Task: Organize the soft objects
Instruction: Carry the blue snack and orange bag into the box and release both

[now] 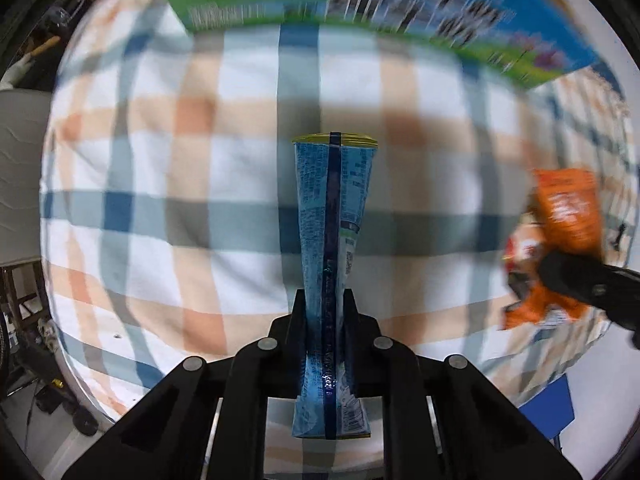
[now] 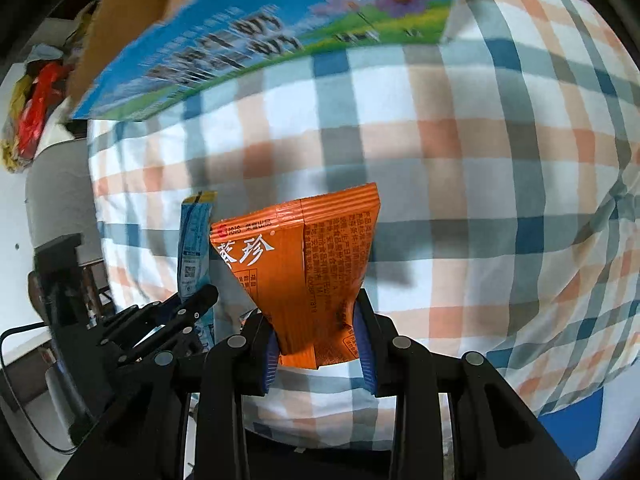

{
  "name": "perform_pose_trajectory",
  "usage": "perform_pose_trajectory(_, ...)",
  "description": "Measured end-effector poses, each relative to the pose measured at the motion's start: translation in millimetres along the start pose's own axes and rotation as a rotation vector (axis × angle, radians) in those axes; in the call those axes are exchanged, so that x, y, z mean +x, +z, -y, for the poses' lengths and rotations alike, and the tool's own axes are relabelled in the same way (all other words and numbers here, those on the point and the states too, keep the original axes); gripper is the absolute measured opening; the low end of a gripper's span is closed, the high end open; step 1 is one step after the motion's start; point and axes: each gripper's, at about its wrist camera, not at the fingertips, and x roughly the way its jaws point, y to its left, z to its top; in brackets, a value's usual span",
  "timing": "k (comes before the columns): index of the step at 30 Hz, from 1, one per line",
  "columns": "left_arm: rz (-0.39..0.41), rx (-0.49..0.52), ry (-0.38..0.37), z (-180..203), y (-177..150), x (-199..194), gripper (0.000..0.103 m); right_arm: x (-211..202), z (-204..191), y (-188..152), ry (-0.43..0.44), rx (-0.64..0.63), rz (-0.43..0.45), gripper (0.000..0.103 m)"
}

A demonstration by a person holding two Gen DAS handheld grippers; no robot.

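My left gripper (image 1: 323, 300) is shut on a blue snack packet (image 1: 334, 232), which stands upright between the fingers above the checked cloth. My right gripper (image 2: 316, 304) is shut on an orange snack packet (image 2: 304, 256) with white lettering. In the left wrist view the orange packet (image 1: 568, 216) and the right gripper (image 1: 560, 280) appear blurred at the right edge. From the right wrist view the blue packet (image 2: 194, 248) and the left gripper (image 2: 200, 300) show just to the left. A blue and green cardboard box (image 2: 260, 36) stands at the far side of the cloth.
A cloth checked in blue, orange and white (image 1: 200, 184) covers the round surface (image 2: 480, 200). The box (image 1: 360, 0) fills the top of the left wrist view. Red and yellow bags (image 2: 32, 116) lie beyond the table at the far left. A blue chair seat (image 1: 552, 408) shows below the table edge.
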Motion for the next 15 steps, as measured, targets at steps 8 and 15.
perform_pose_trajectory(8,0.212,0.033,-0.086,13.8,22.9,-118.0,0.012,-65.1,-29.6,2.7,0.076,-0.075,0.084,0.035)
perform_pose_trajectory(15,0.310,0.059,-0.075,23.4,88.2,-178.3,0.012,-130.2,-56.3,28.8,0.097,-0.136,0.175,0.035)
